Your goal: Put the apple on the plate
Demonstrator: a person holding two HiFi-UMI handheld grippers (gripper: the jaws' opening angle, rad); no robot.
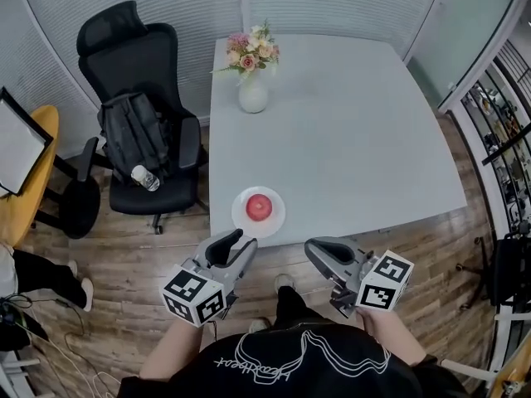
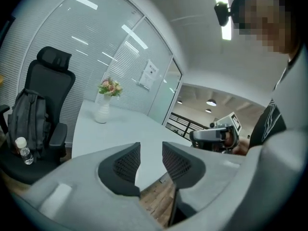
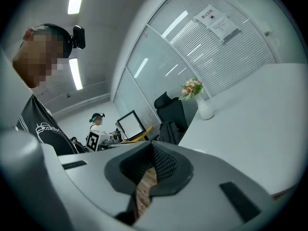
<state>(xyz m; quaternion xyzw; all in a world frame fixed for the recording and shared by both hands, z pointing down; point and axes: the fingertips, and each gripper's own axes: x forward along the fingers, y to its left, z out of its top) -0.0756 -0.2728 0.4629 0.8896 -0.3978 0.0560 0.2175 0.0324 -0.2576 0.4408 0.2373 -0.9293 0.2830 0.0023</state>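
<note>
Head view: red apple (image 1: 259,207) sits on the white plate (image 1: 242,222), approx centred. Plate is at the near edge of the grey table (image 1: 357,148), toward its near-left corner. Neither gripper touches apple or plate.

L gripper (image 1: 236,245) is at approx 7 o'clock of the plate, tips near the rim. R gripper (image 1: 319,252) is at approx 4 o'clock, further off. Both are off the table, over the wood floor (image 1: 124,280), in front of the person's torso.

L gripper view: jaws a narrow gap apart, nothing btwn them, only table edge and floor seen through the gap. R gripper view: jaws closed together at the tips, nothing held.

Flower vase (image 1: 252,89) is at 12 o'clock of the plate, on the table's far side, well apart. Black office chair (image 1: 133,48) is at approx 10 o'clock, beside the table's left edge, w/ a black backpack (image 1: 133,135) on the seat and a clear water bottle (image 1: 144,177) lying against it.
</note>
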